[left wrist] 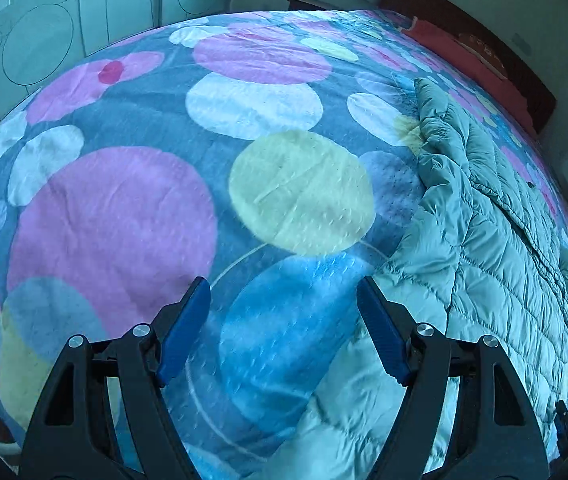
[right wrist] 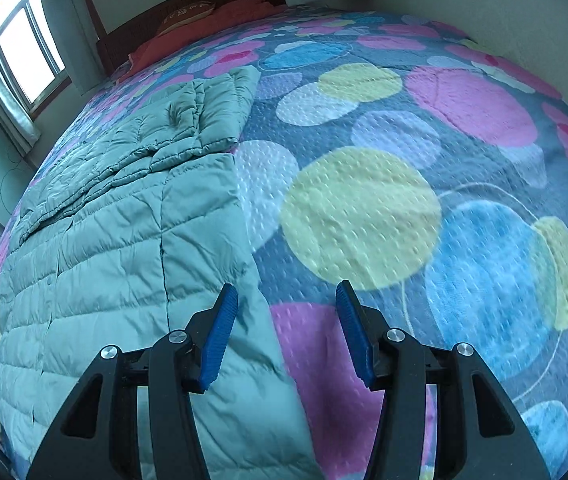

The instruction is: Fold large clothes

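Left wrist view: the left gripper (left wrist: 284, 300), jaws spread and empty, hovers over the circle-patterned blue bedspread (left wrist: 124, 208). The pale green quilted down coat (left wrist: 483, 248) lies flat alongside, apparently partly folded. Right wrist view: the right gripper (right wrist: 287, 306), also spread and empty, straddles the coat's edge.

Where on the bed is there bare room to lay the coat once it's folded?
Bare bedspread lies beside the quilted coat, out toward the wall in the right view, and toward the wardrobe in the left view. The red bedding crowds the headboard end.
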Available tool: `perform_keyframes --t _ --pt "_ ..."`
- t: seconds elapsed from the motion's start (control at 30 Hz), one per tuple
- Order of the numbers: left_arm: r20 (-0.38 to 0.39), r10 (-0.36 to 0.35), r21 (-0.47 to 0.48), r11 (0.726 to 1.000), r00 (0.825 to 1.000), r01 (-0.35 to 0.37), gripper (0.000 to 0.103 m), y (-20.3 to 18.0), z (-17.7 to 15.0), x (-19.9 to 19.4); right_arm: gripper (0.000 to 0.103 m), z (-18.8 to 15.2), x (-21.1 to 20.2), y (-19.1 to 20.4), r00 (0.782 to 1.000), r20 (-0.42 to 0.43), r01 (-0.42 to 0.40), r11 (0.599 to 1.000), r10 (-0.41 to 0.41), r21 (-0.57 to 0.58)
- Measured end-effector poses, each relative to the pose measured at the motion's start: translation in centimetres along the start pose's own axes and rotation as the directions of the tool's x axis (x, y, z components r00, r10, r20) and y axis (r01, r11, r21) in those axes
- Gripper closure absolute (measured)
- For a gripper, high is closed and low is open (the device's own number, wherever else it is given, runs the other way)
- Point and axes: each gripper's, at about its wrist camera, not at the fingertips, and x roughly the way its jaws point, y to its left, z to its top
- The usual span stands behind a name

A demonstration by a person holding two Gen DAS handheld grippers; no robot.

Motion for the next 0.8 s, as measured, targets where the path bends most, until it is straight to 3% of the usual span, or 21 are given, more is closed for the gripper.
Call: perform_keyframes --t 0.27,0.47,0.8 --pt "-0.046 -0.109 -0.130 0.986 0.993 0.102 0.027 2.0 -3.9 -2.9 0.051 -3.2 -2.4 -2.2 0.997 -0.015 -0.077 0.992 0.079 0.101" --pt "-0.103 -0.218 -0.191 0.962 0.970 0.196 0.027 1.7 -6.8 -4.0 0.051 -5.8 -3.9 -3.0 0.992 -0.023 -0.121 0.981 0.126 0.151" --pt "-0.075 -0.298 -0.211 0.937 0.952 0.277 0.028 0.4 -8.2 -4.1 0.051 -9.0 -5.4 -2.7 0.966 -0.034 -0.243 0.943 0.257 0.226"
